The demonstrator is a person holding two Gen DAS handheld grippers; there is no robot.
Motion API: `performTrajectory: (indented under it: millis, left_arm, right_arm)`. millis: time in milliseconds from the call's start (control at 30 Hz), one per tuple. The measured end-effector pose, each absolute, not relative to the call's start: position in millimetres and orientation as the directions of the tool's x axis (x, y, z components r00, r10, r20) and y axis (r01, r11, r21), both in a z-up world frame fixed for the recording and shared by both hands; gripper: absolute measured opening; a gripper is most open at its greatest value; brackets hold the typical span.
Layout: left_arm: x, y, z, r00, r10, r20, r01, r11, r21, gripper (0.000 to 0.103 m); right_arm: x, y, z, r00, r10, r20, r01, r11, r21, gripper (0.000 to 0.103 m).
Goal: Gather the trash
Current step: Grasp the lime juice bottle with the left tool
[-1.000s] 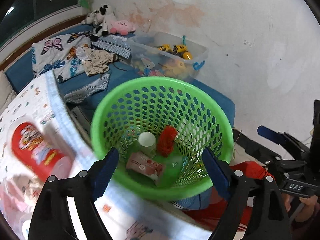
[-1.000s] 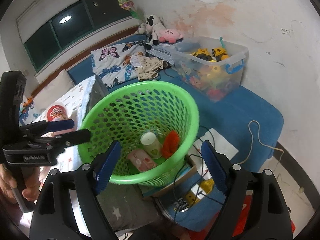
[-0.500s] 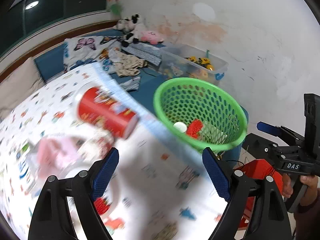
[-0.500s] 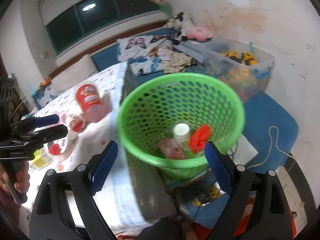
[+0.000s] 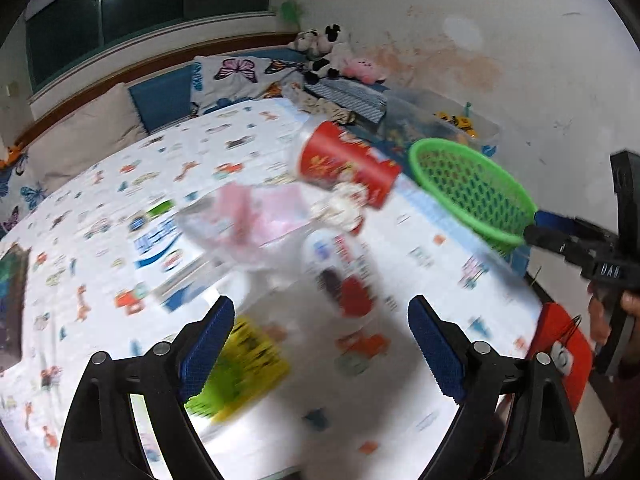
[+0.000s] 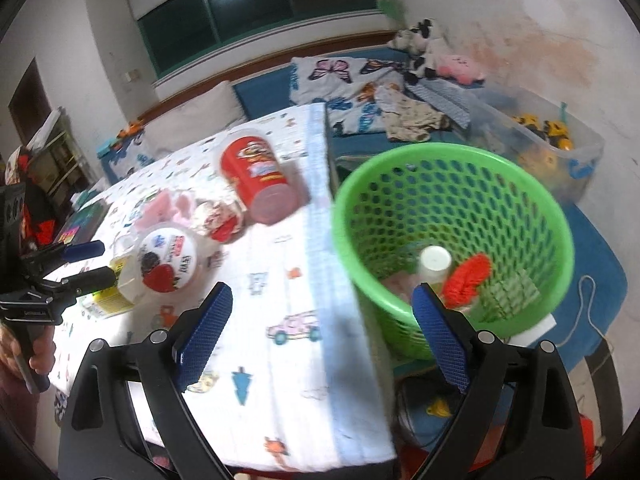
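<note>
Patterned cloth [image 6: 288,280] carries the trash: can [image 6: 256,176], cup [image 6: 170,260], wrappers, beside the basket [image 6: 452,168]. Left gripper [image 5: 318,334] and right gripper [image 6: 320,330] have jaws apart, empty. Clutter risks nudging the can rolling.

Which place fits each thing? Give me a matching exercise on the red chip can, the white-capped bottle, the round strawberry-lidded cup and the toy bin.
Things:
1. red chip can
2. white-capped bottle
3. round strawberry-lidded cup
4. clear toy bin

Places:
A. inside the green basket
B. by the wall, behind the basket
C. lying on its side on the table
D. on the table, nearest the left gripper

Pairs: 1-C, 2-A, 3-D, 4-B
</note>
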State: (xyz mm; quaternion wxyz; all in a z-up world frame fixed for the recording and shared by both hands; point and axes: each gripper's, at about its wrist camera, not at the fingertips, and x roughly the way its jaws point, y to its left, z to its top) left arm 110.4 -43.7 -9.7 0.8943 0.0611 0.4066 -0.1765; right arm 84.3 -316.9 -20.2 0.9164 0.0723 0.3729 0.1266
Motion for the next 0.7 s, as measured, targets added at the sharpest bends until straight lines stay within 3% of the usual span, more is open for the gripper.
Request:
performTrajectory:
  millis: [400, 700]
  left_arm:
    - [114.0, 4.0, -31.4, 0.552, -0.227, -0.803, 0.418, 0.908, 0.031, 0.086]
    - [128.6, 9.0, -48.6, 0.471, -0.256, -0.844, 0.487, 0.873, 0.006, 0.086]
  right_arm:
    - [95.3, -272.4, -27.3, 0.645, 0.341, -0.684, -0.256, 0.94, 0.227, 0.091]
    - [99.2, -262.4, -32.1, 0.628, 0.34, -0.7, -0.264, 0.939, 0.219, 0.091]
